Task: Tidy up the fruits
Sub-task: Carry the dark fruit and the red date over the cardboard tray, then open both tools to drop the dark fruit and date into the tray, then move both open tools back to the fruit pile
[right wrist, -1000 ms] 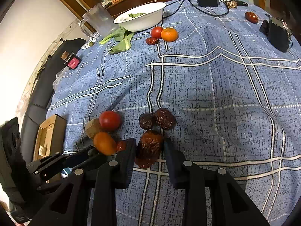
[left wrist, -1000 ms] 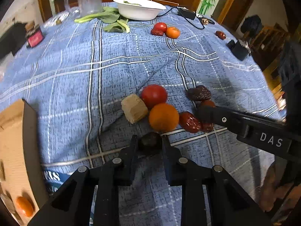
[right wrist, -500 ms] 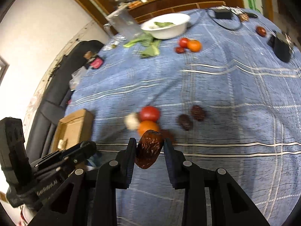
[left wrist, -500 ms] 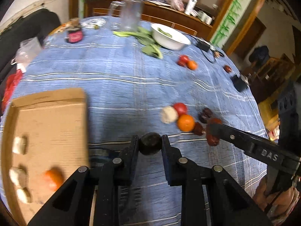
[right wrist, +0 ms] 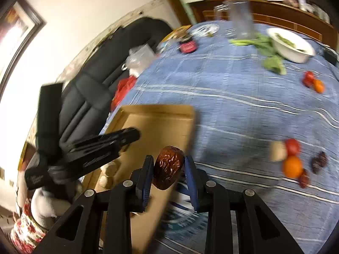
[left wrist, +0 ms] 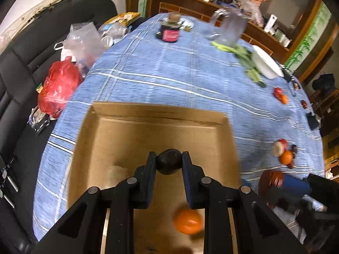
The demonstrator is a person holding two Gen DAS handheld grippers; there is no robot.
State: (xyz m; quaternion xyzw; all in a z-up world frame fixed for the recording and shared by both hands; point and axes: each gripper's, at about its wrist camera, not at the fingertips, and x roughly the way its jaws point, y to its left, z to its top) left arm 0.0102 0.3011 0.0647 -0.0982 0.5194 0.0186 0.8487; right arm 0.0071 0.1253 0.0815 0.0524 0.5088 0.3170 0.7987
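My left gripper (left wrist: 168, 162) is shut on a small dark round fruit (left wrist: 168, 164) and hovers over the open cardboard box (left wrist: 118, 139). An orange (left wrist: 187, 221) lies in the box below it. My right gripper (right wrist: 168, 167) is shut on a wrinkled brown date (right wrist: 168, 167) above the box's right edge (right wrist: 182, 127). The left gripper's arm (right wrist: 95, 150) reaches over the box in the right wrist view. A loose pile with a tomato (right wrist: 292, 146), an orange (right wrist: 292, 166), a pale block (right wrist: 277, 153) and dates (right wrist: 318, 162) lies on the blue cloth to the right.
A white bowl (right wrist: 290, 44) with greens (right wrist: 267, 50), a glass jug (left wrist: 231, 28), a small jar (left wrist: 169, 33) and another tomato and orange (right wrist: 313, 82) stand at the far side. A black sofa (left wrist: 25, 59) with bags (left wrist: 58, 84) lies left of the table.
Both grippers swung left from the fruit pile to the cardboard box, each still holding its fruit. The box now fills the middle of the left wrist view.
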